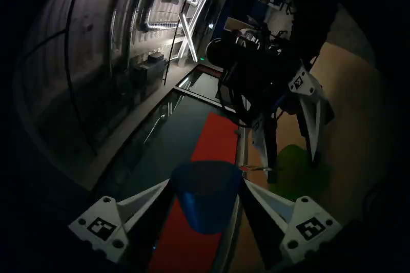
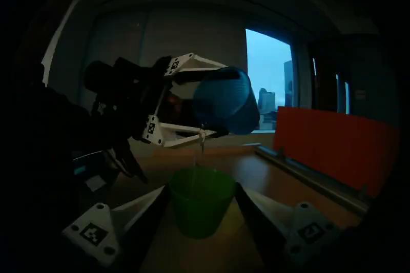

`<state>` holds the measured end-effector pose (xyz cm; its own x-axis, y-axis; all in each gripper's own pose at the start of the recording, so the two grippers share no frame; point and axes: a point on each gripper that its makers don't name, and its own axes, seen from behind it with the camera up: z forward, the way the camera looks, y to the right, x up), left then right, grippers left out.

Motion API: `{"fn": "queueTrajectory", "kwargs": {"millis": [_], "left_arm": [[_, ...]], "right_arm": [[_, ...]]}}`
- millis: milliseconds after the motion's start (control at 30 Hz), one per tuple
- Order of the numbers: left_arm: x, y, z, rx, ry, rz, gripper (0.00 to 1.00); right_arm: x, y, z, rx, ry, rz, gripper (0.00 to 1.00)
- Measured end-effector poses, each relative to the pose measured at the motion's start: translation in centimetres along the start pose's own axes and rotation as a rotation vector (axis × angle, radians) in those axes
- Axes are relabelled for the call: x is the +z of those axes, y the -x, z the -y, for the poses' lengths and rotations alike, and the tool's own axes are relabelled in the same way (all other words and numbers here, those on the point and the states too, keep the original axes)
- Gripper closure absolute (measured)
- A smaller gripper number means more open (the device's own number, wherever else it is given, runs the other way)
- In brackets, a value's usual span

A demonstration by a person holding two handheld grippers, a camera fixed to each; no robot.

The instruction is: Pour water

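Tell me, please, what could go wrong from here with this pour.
1. The water stream drops through open air from the tilted blue cup into the green cup; if the left gripper or right gripper drifts, it may miss and wet the wooden table.
2. Tipping the blue cup further could bring a surge that splashes out of the green cup.
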<state>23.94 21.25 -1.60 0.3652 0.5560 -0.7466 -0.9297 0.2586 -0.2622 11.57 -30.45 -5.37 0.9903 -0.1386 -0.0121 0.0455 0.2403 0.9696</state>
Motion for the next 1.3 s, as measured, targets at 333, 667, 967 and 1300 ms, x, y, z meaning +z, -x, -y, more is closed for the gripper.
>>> {"fn": "queueTrajectory", "kwargs": {"millis": [333,667,967,1300], "left_arm": [[-0.13,-0.41,0.04,0.022,-0.001,-0.002,0.15],[-0.14,-0.66,0.10,0.045,-0.001,-0.003,0.15],[0.01,-0.72,0.06,0.063,-0.001,-0.004,0.15],[0.10,-0.62,-0.03,0.094,-0.003,-0.003,0.15]], "right_arm": [[0.09,-0.01,0.12,-0.003,-0.004,-0.002,0.00],[0.11,0.00,0.16,-0.006,-0.005,-0.002,0.00],[0.10,-0.01,0.11,-0.008,-0.005,-0.002,0.00],[0.12,0.09,0.14,-0.007,-0.005,0.000,0.00]]}}
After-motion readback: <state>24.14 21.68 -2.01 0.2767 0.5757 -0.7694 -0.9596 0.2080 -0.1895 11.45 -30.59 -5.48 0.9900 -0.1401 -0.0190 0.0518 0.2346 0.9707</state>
